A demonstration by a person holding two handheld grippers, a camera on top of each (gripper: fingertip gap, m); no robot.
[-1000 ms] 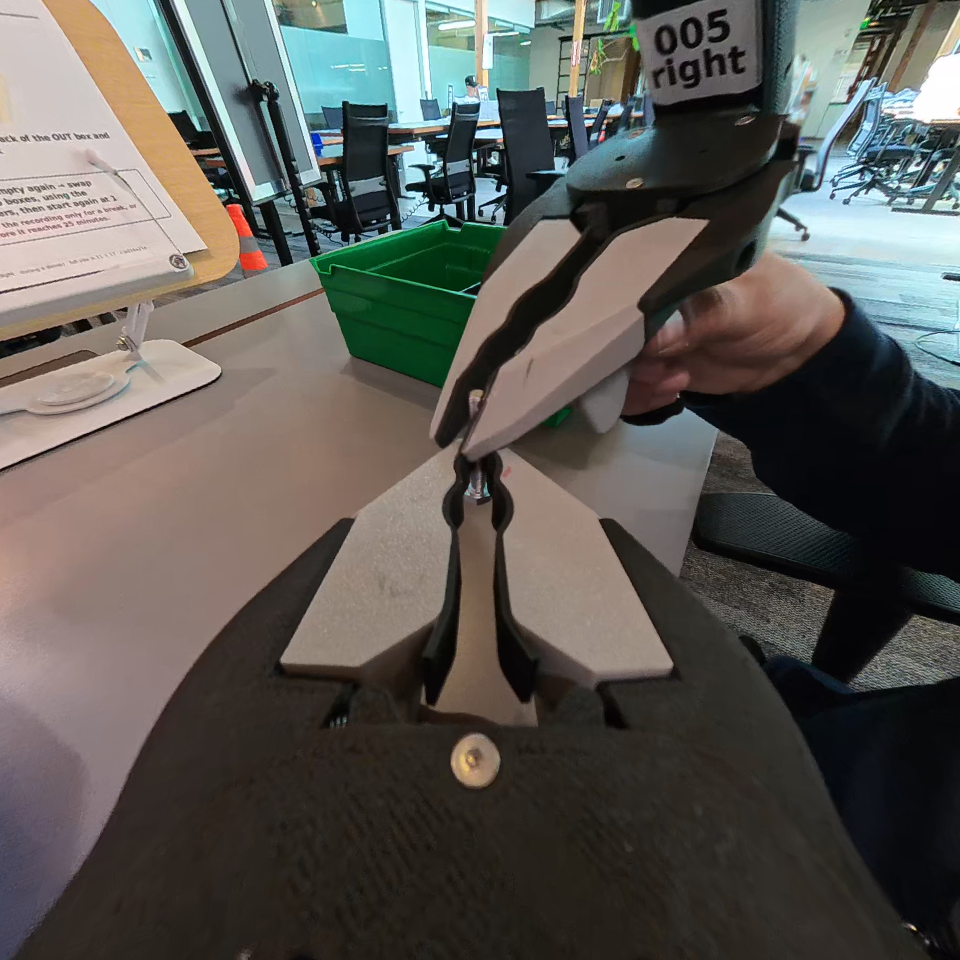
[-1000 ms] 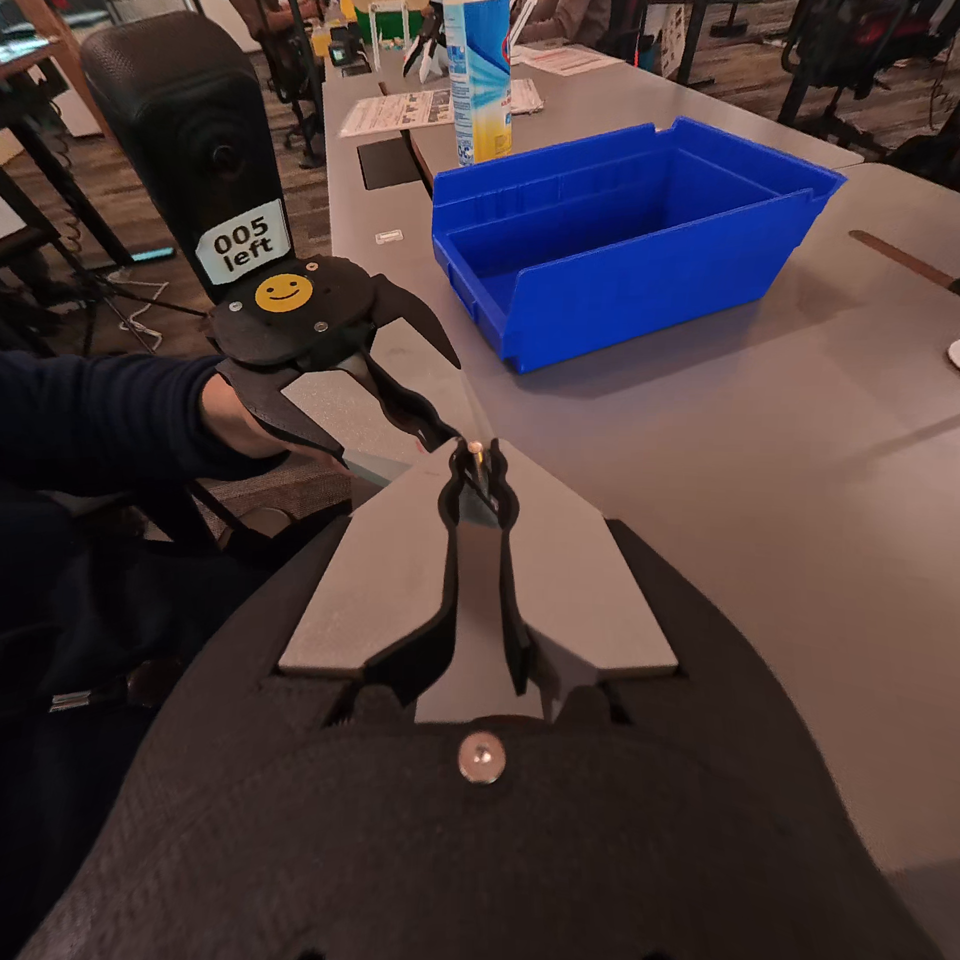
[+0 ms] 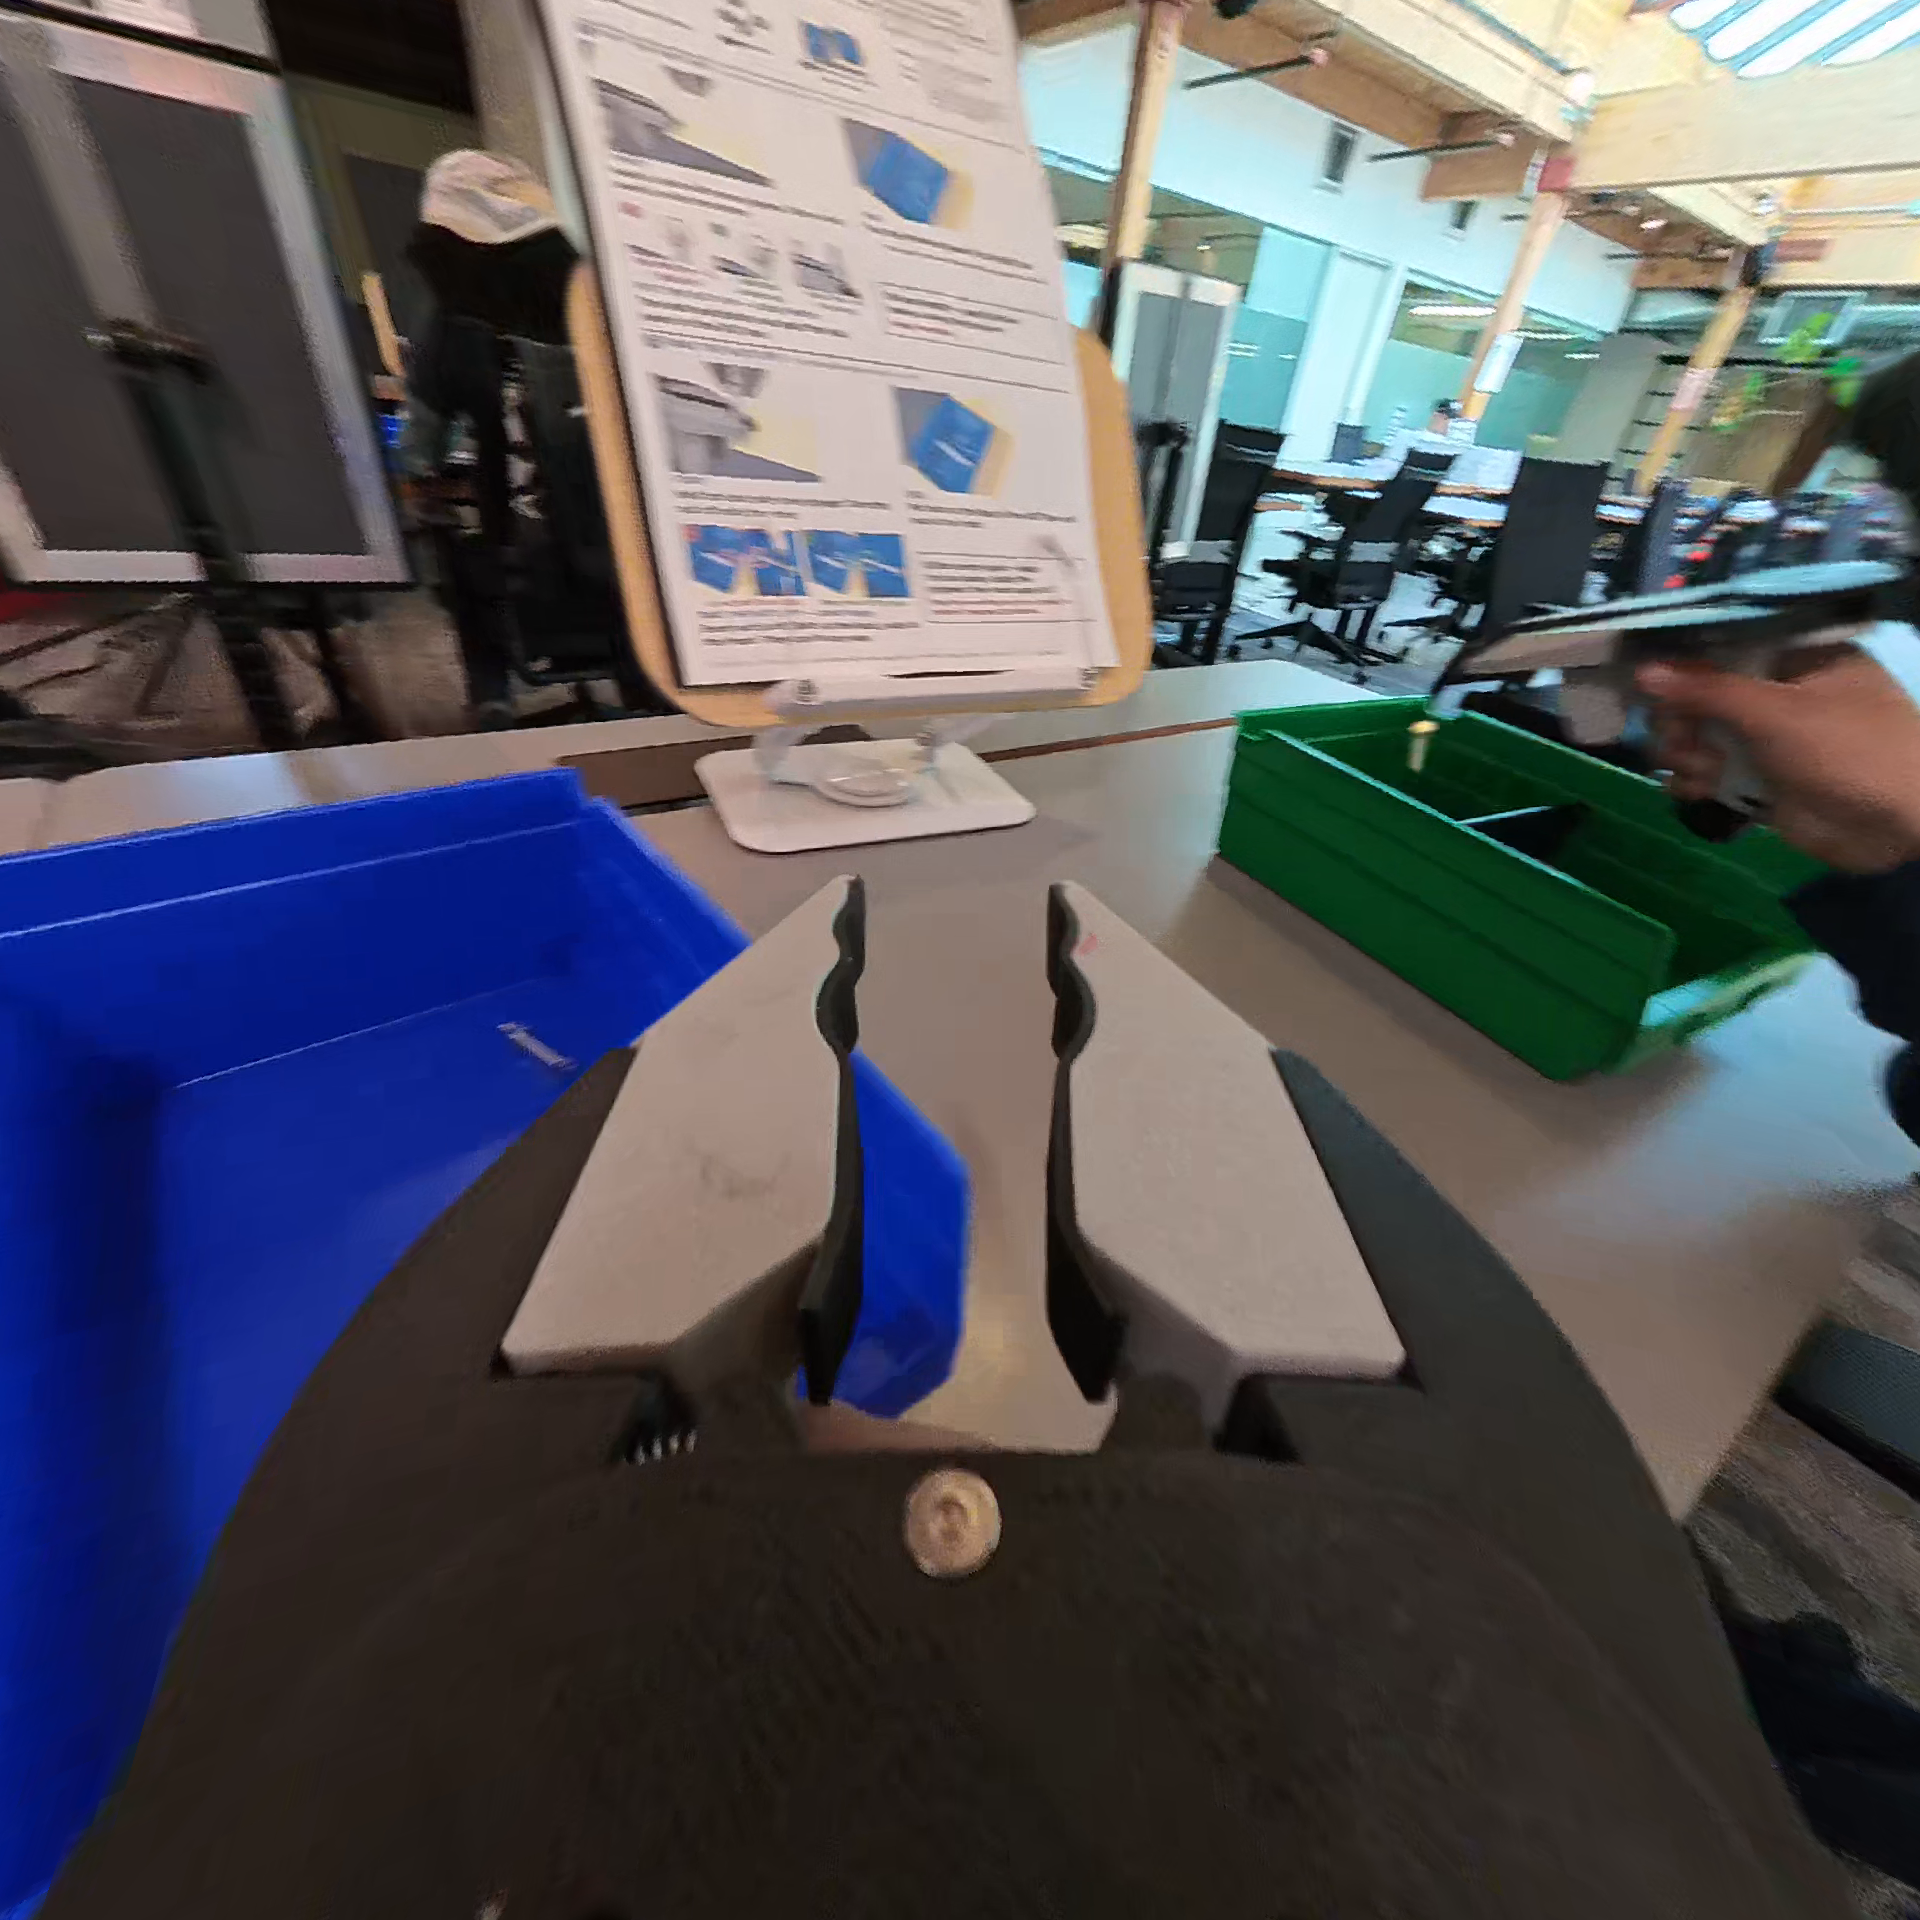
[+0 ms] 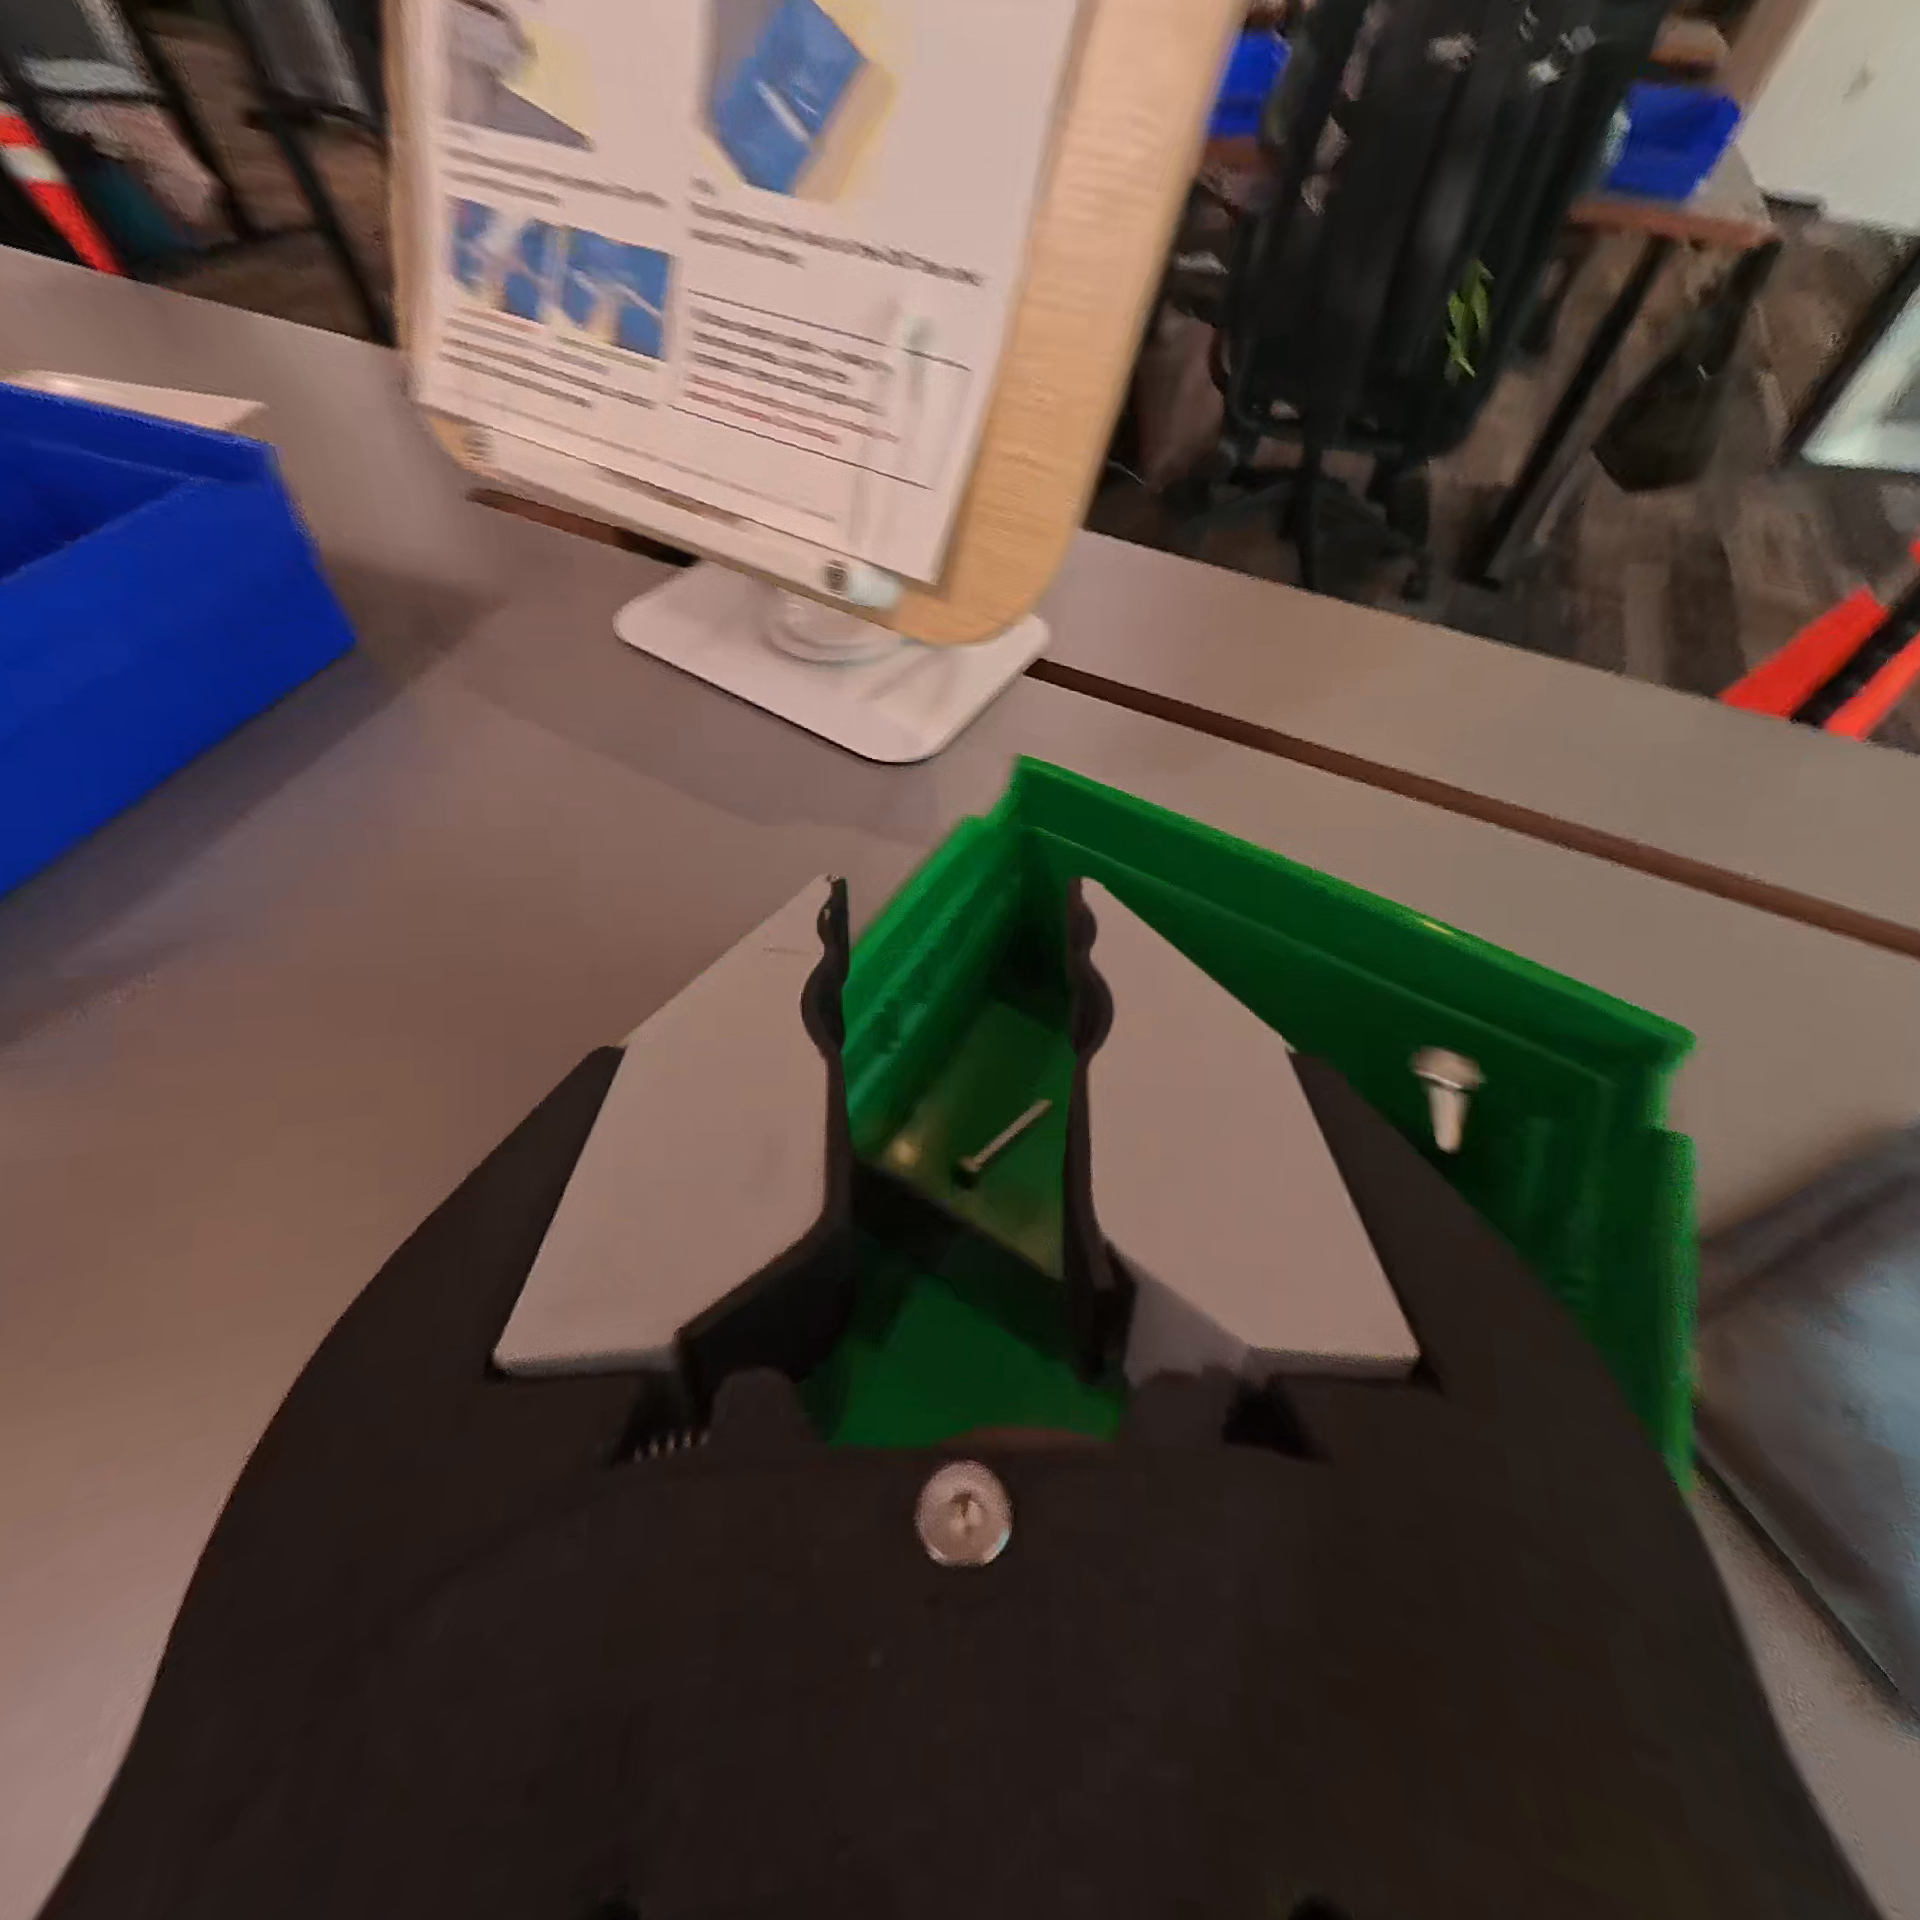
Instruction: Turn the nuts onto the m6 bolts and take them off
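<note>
A bolt (image 4: 1006, 1141) lies flat on the floor of the green bin (image 4: 1351, 956), in the far compartment behind a black divider (image 4: 966, 1236). Its long axis runs diagonally in the right wrist view, head toward the lower left and near the viewer, shank pointing up and to the right toward the bin's far wall. A second, stubbier bolt (image 4: 1444, 1101) shows to the right, head up and shank pointing down; it is blurred, and whether it rests against the bin wall or is in the air cannot be told. In the left wrist view this same bolt (image 3: 1419, 740) appears just below the tip of the right gripper, over the green bin (image 3: 1455, 914).

The right gripper (image 4: 956, 914) hovers above the green bin with its fingers (image 4: 1174, 1174) apart and nothing between them. A hand (image 3: 1808, 769) holds it.

The left gripper (image 3: 954, 904) is well apart from the green bin, above the near right corner of the blue bin (image 3: 312, 1039), fingers (image 3: 717, 1143) apart and empty. A small bright item lies on the blue bin's floor, too blurred to identify.

Both bins stand on the grey tabletop (image 3: 1558, 1195). Between them, farther back, an instruction sheet (image 3: 852, 364) stands on a white stand (image 3: 862, 800).
</note>
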